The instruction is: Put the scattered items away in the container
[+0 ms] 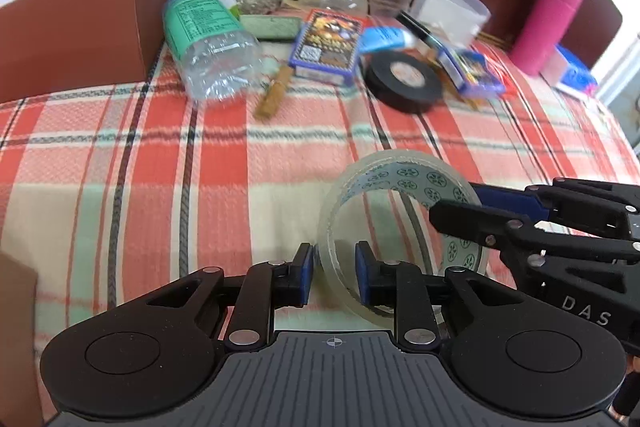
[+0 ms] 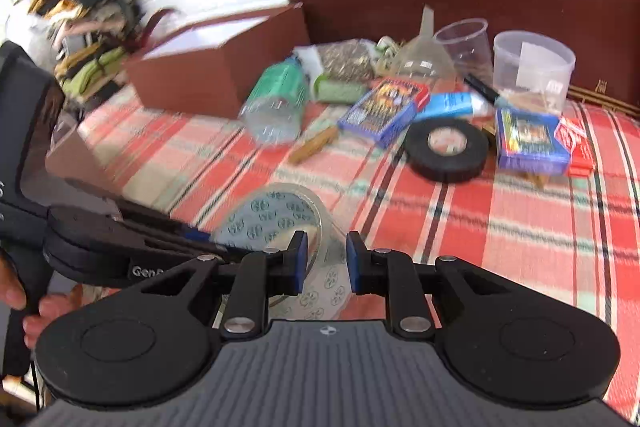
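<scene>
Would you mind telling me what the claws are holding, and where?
Both grip the clear tape roll by its ring wall: left claw near, right claw opposite.

left wrist: low, near cloth | right wrist: likewise | shared: clear tape roll [image 1: 400,227] [image 2: 280,223]

The bed cover [image 1: 280,163] is plaid: red-orange and cream squares crossed by mint and dark stripes. At 6 o'clock in the left wrist view, a clear tape roll [image 1: 400,227] shows a pale blue core printed with dark round emblems. At 10 o'clock stands a brown box [image 1: 92,19] with a white inside. Toward 12 o'clock lie a clear bottle [image 1: 208,43] with a green label, a black tape roll [image 1: 404,77] and a blue card pack [image 1: 326,45]. At 2 o'clock stands a pink flask [image 1: 548,23]. The fingers [image 1: 307,267] carry blue pads.
</scene>
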Motion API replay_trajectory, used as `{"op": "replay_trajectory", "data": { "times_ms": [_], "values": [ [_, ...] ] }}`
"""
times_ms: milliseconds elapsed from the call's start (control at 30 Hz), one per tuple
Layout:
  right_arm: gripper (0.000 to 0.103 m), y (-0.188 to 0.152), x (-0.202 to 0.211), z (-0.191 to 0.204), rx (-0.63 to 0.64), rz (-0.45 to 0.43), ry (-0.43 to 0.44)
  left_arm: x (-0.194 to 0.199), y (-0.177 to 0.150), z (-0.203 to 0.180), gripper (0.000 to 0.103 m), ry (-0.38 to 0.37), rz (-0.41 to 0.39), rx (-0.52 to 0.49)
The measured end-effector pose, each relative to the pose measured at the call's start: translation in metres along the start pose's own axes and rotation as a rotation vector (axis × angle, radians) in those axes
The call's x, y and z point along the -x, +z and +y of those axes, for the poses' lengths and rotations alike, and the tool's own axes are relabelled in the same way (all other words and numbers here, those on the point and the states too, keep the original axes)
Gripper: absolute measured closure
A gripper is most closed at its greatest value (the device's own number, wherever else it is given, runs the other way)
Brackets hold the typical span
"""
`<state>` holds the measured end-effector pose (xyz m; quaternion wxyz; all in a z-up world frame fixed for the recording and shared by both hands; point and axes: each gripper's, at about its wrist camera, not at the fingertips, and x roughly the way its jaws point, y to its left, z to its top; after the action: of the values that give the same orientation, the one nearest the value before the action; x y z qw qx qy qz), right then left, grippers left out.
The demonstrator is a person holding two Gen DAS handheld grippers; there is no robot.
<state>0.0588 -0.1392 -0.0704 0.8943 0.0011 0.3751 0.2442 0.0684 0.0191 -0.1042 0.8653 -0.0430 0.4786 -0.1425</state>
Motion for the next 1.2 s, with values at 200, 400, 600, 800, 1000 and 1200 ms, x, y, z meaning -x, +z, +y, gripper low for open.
{"op": "replay_trajectory", "data": {
  "times_ms": [200,400,600,800,1000,1200],
  "values": [
    [0.074,-0.012,0.0,0.0,-0.024,-0.008,-0.043,0.002,-0.006,-0.008,0.043,0.066,-0.044,-0.041],
    [0.066,-0.012,-0.005,-0.002,-0.038,0.009,-0.049,-0.007,-0.004,-0.003,0.052,0.042,-0.036,-0.021],
    [0.078,-0.011,-0.013,0.0,-0.008,0.028,-0.036,-0.009,-0.006,-0.009,0.048,0.056,-0.052,-0.051],
    [0.079,-0.013,-0.015,-0.003,-0.02,0.027,-0.035,-0.005,-0.011,-0.012,0.079,0.057,-0.068,-0.067],
    [0.083,-0.01,0.004,0.013,0.031,0.011,-0.036,0.008,-0.017,-0.009,0.087,0.033,-0.089,-0.041],
    [0.085,0.009,0.026,0.038,0.13,-0.055,-0.029,0.053,-0.006,-0.01,0.088,0.101,-0.187,-0.056]
  ]
}}
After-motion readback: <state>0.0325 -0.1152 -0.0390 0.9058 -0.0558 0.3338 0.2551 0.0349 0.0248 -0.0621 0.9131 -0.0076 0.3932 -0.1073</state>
